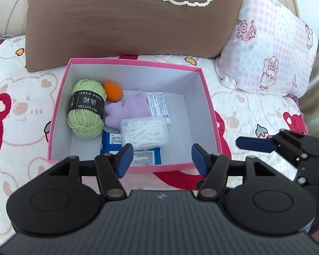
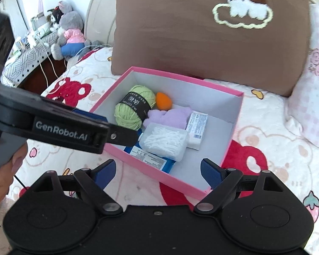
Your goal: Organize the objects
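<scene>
Bedding printed with red and cream bears (image 1: 21, 110) covers the bed on which everything rests. At the far left of the right wrist view, a cluttered side table (image 2: 21, 59) stands beside the bed, with a grey plush rabbit (image 2: 69, 36) sitting against the headboard. A pink box (image 1: 59, 106) with a white interior lies open on the bedding, just in front of a brown pillow (image 1: 117, 21) embroidered with a cloud. Inside the box, along its left wall, sits a ball of green yarn (image 1: 86, 123) with a black band, and an orange egg-shaped sponge (image 1: 113, 91) touches it at the back. Next comes a purple plush toy (image 1: 127, 110), then a clear case of white floss picks (image 1: 145, 132) lying on top of blue packets (image 1: 110, 142). A white carton (image 1: 158, 106) lies just right of the plush. The right half of the box floor is bare.

The left gripper (image 1: 161, 159) hangs over the near rim of the box, its blue pads spread apart and holding nothing. The right gripper (image 2: 158, 172) hovers at the box's near corner, jaws spread wide and also empty. A pink checked pillow (image 1: 270, 48) lies at the right.
</scene>
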Action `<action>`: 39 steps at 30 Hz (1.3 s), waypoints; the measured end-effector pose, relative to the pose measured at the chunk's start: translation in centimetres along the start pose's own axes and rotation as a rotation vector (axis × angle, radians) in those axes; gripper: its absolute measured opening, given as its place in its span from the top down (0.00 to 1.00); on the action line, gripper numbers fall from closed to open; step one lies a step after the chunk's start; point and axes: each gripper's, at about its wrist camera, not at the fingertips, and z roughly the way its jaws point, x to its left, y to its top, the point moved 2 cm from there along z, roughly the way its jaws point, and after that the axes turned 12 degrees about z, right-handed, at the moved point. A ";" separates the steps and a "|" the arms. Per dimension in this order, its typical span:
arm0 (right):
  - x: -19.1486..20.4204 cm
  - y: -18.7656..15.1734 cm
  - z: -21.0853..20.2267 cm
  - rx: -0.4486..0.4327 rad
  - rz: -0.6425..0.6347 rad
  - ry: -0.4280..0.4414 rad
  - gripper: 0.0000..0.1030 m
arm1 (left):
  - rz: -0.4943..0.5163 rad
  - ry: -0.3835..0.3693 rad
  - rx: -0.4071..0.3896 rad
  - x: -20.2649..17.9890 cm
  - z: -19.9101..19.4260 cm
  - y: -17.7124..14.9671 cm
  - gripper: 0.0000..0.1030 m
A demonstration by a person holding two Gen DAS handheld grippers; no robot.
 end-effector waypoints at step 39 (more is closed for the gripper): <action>-2.7 -4.1 -4.2 -0.014 0.156 -0.257 0.12 | 0.064 0.161 -0.025 -3.9 -3.5 -3.9 0.20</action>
